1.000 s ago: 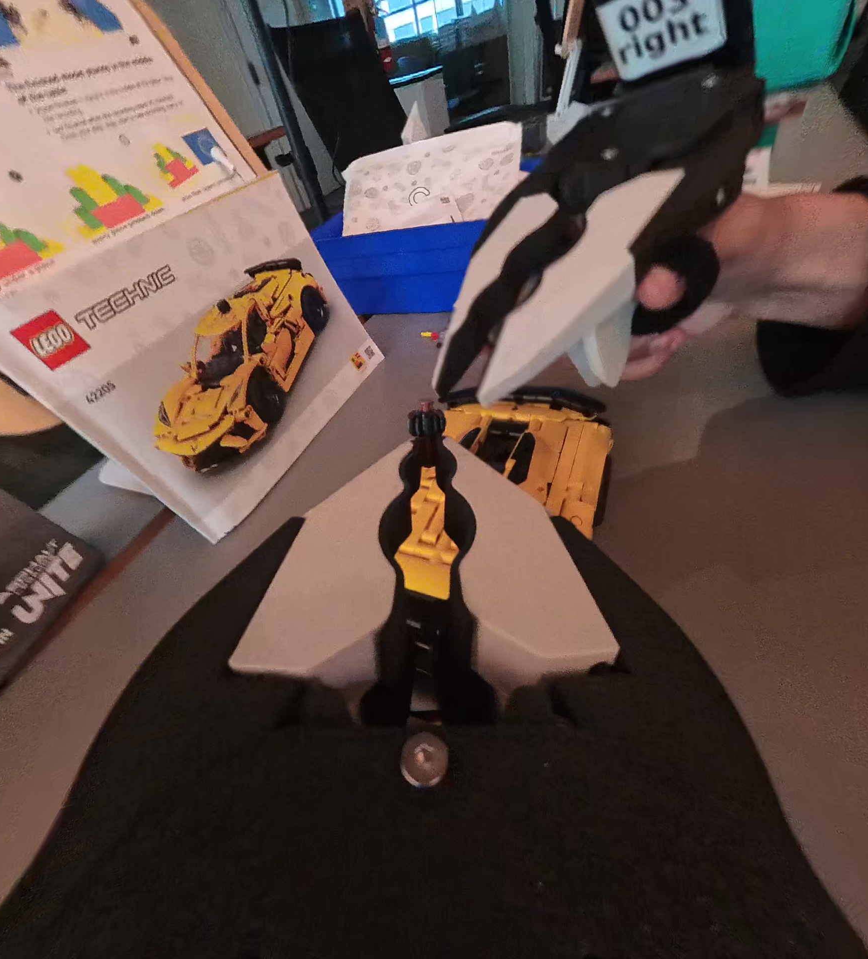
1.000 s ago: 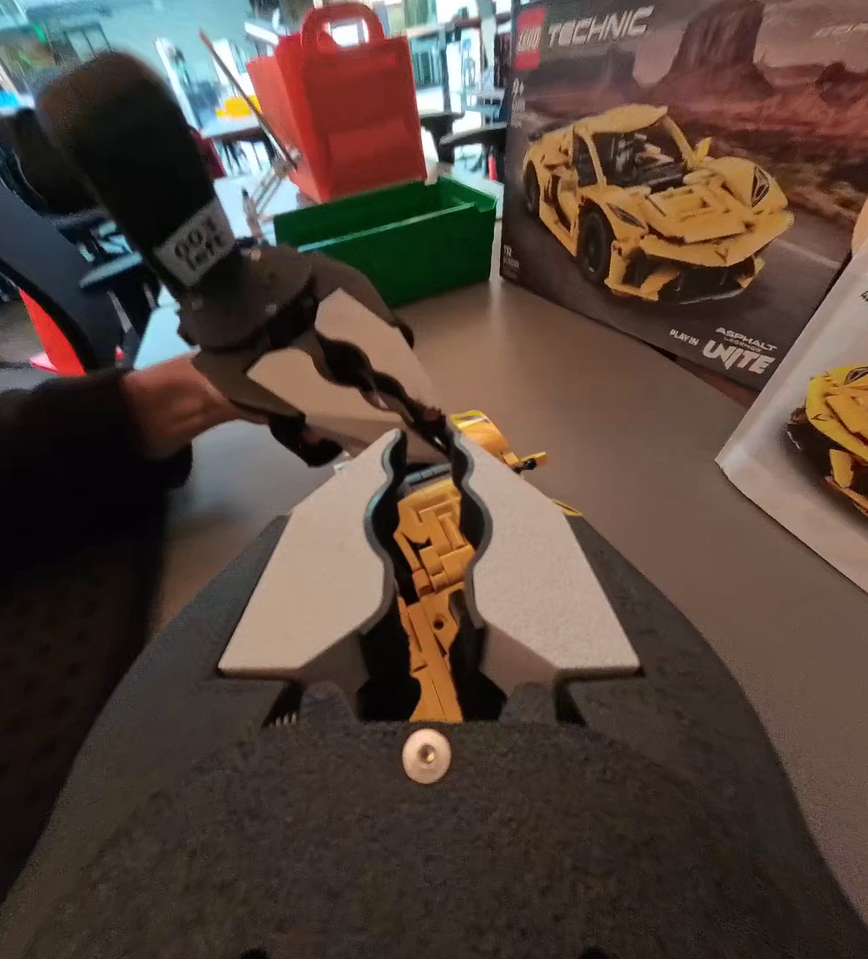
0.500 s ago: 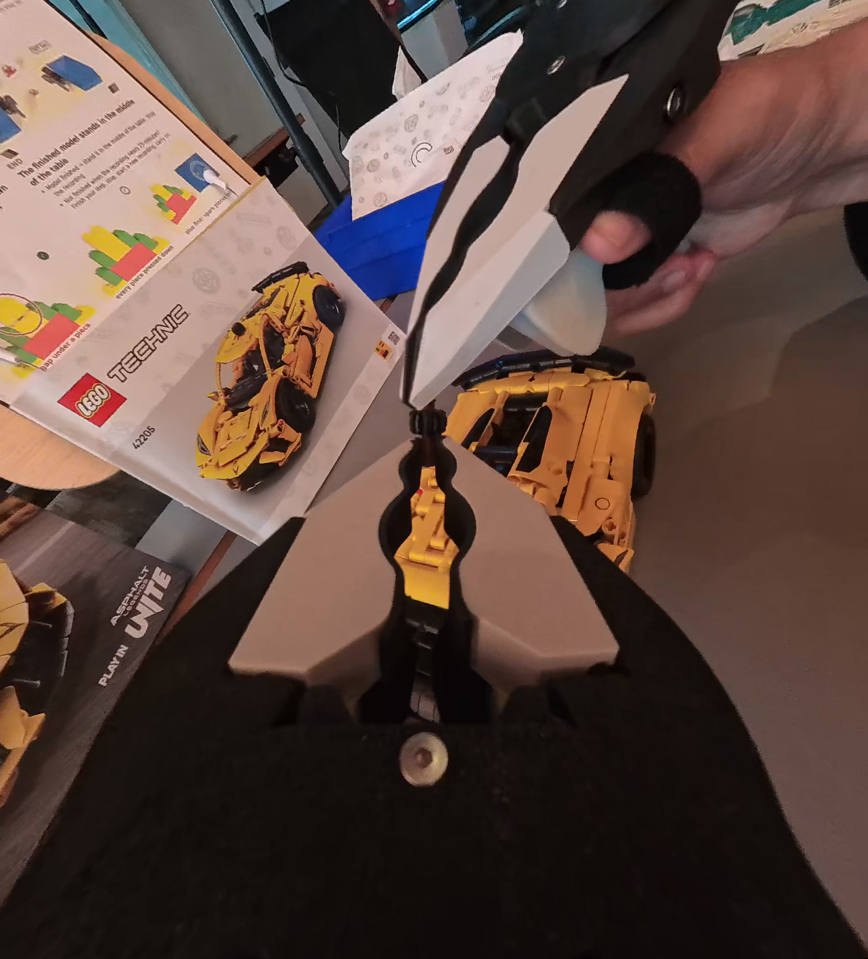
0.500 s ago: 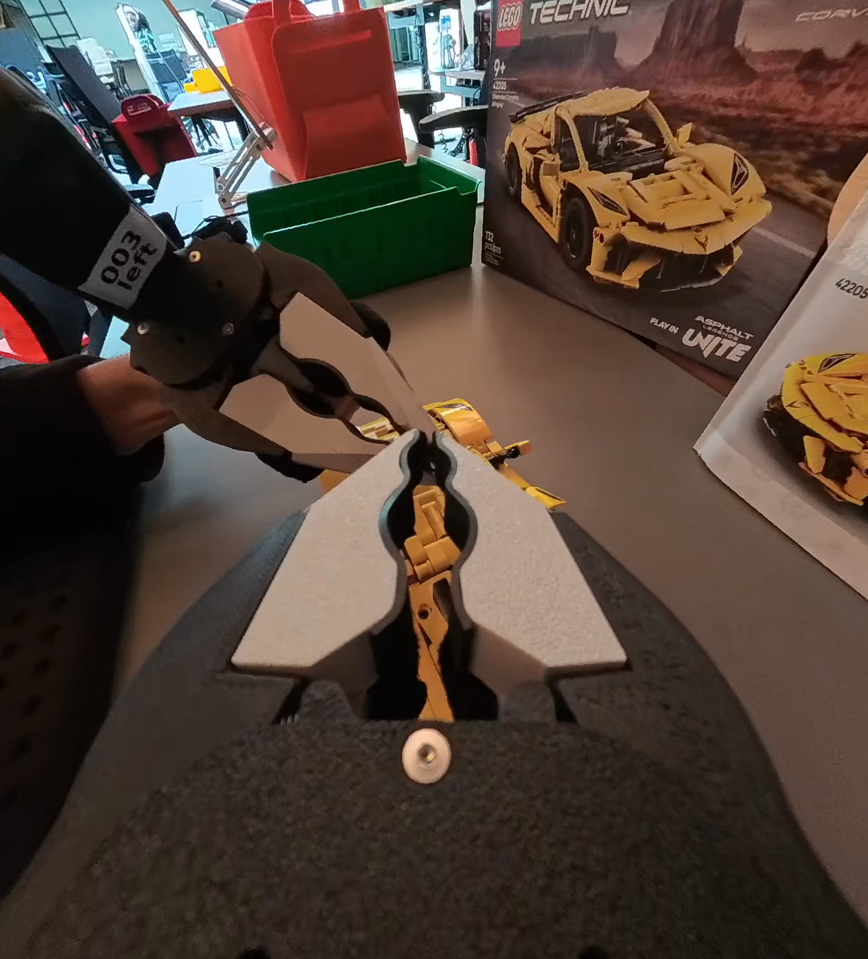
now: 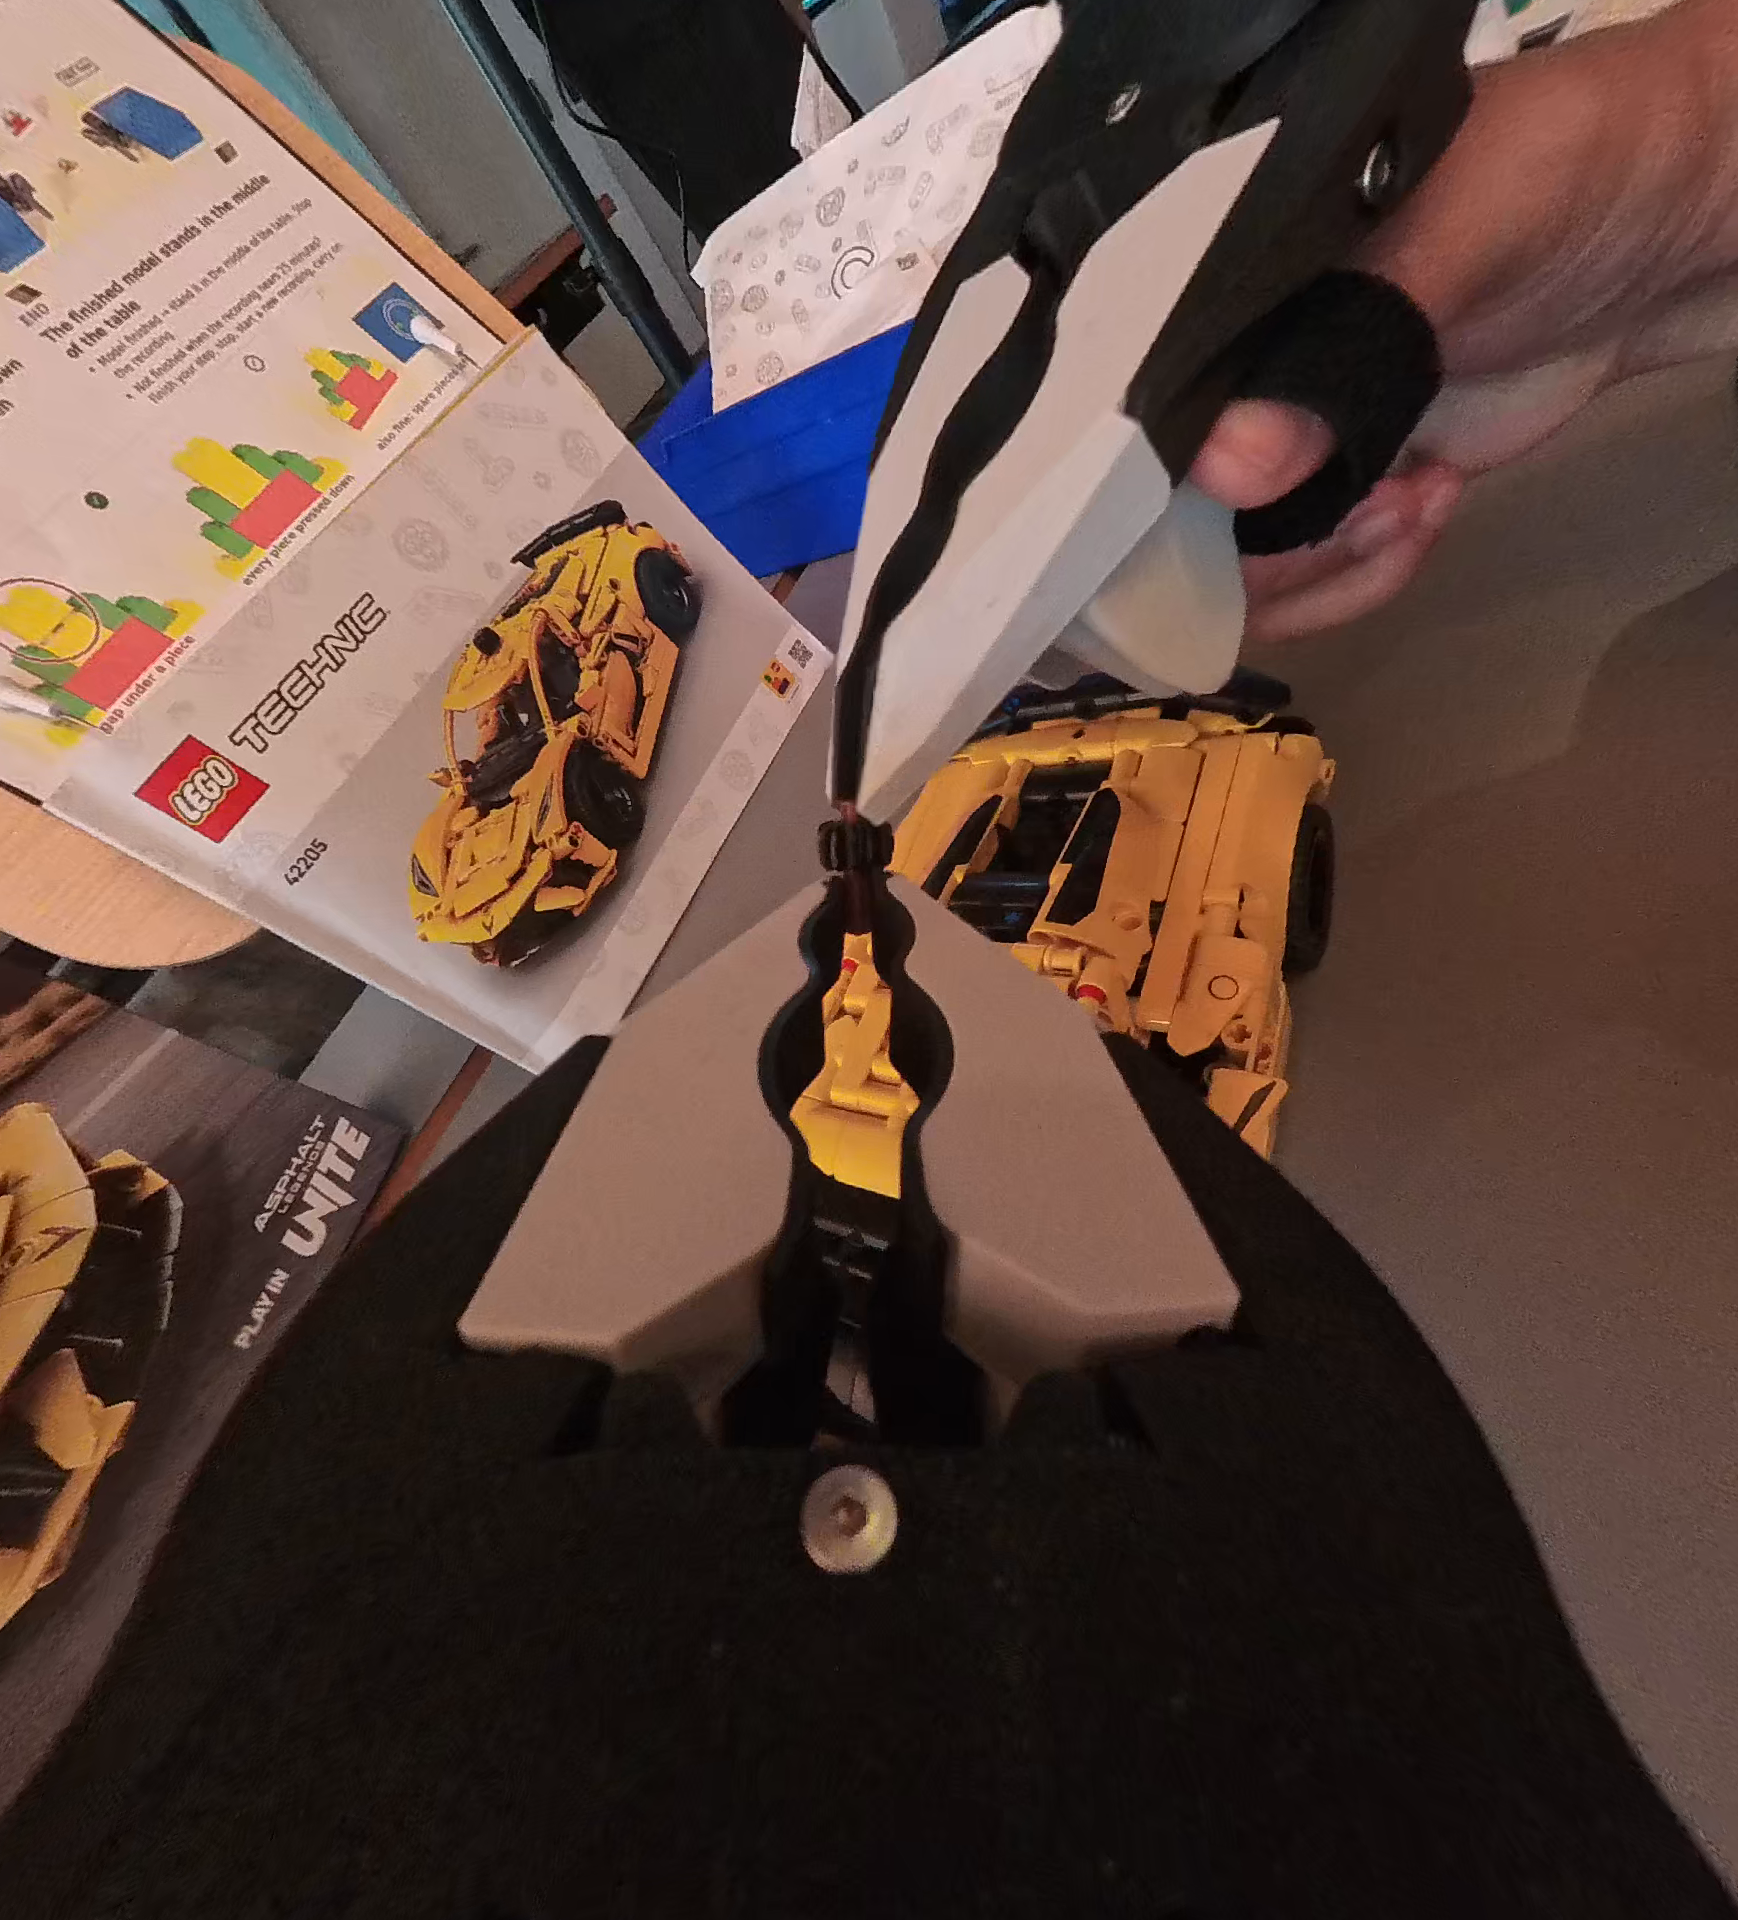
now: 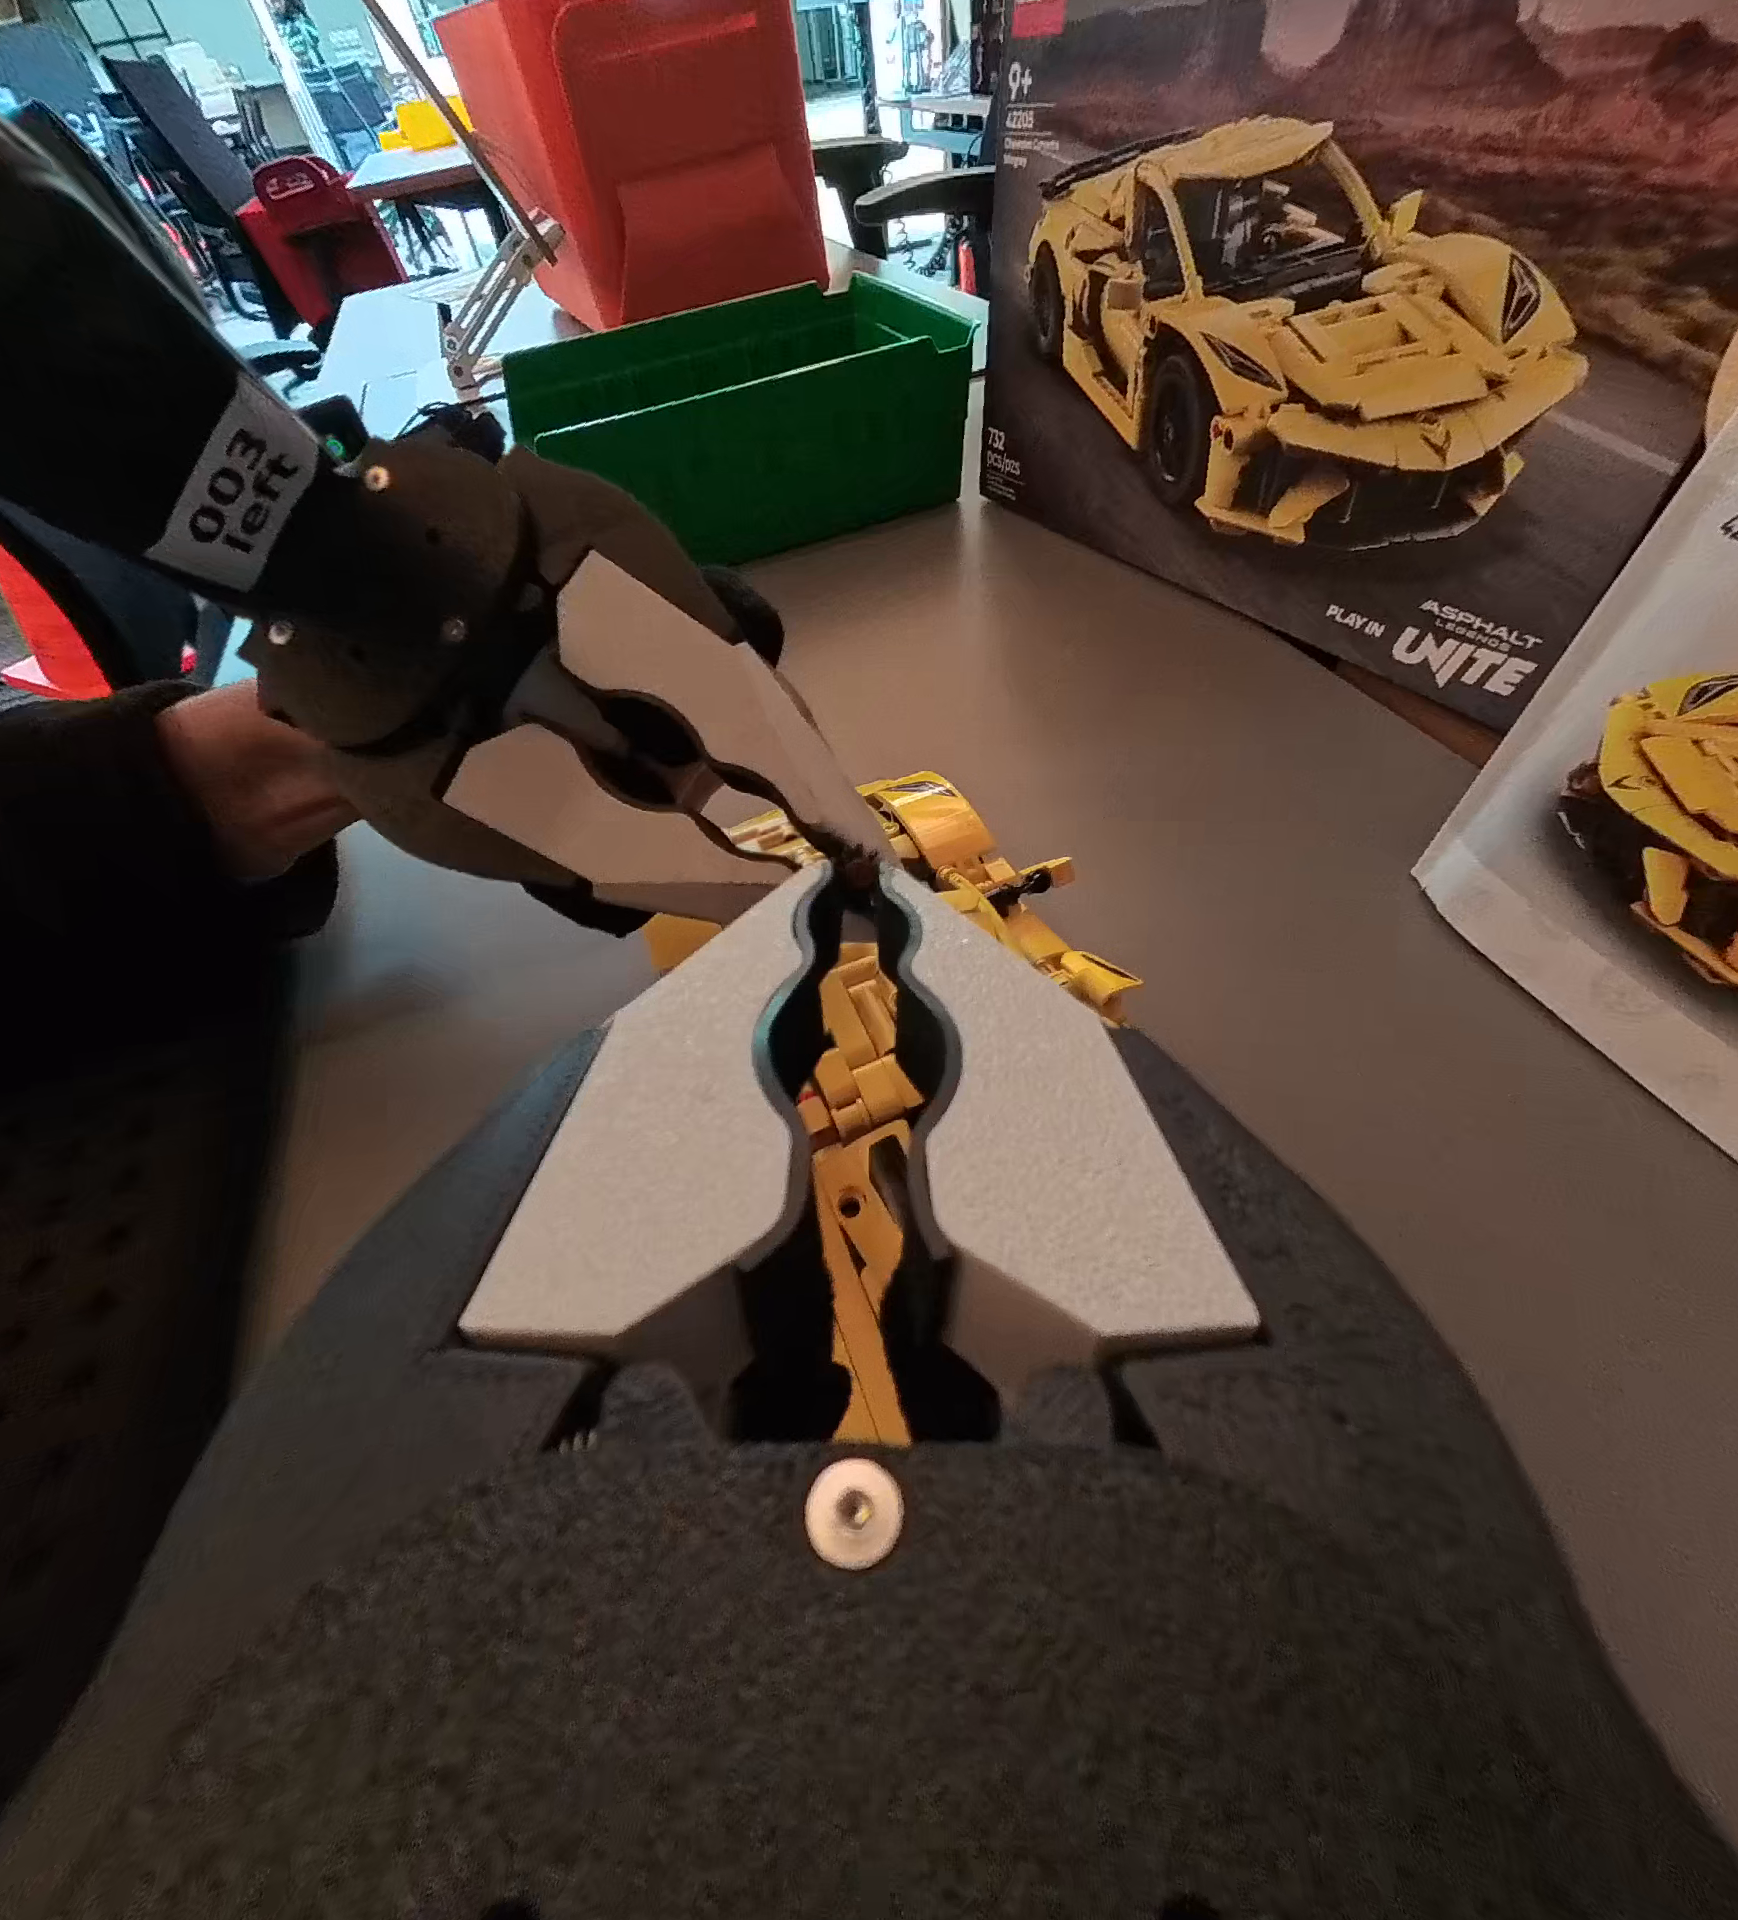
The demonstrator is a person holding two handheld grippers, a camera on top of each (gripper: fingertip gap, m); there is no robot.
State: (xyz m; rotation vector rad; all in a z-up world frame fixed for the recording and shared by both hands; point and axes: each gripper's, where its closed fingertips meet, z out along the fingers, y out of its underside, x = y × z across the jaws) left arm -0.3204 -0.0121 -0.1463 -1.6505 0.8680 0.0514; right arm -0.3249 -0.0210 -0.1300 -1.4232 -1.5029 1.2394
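My left gripper [image 5: 852,896] is shut on a small dark pin piece with a black toothed collar [image 5: 852,844], which sticks out past its tips. My right gripper [image 5: 849,805] comes down from the upper right, held by a hand [image 5: 1592,260], and its tips meet that piece. In the right wrist view my right gripper [image 6: 854,878] is closed to a narrow gap around the piece [image 6: 857,860], with my left gripper [image 6: 844,847] meeting it from the left. A yellow brick-built car [image 5: 1156,883] sits on the grey table just below and behind both tips; it also shows in the right wrist view [image 6: 932,821].
An instruction booklet [image 5: 408,707] leans on a cardboard board with a printed sheet [image 5: 117,312]. The set's box [image 6: 1364,312] stands at the back. A green bin [image 6: 740,426], a red bag [image 6: 636,156] and a blue bin [image 5: 771,468] stand at the table's far edges. Left and right tips are no more than a few centimetres apart.
The two grippers have come together tip to tip over the car. My right gripper's fingers have narrowed from a wider gap. My left gripper keeps its hold on the pin piece.
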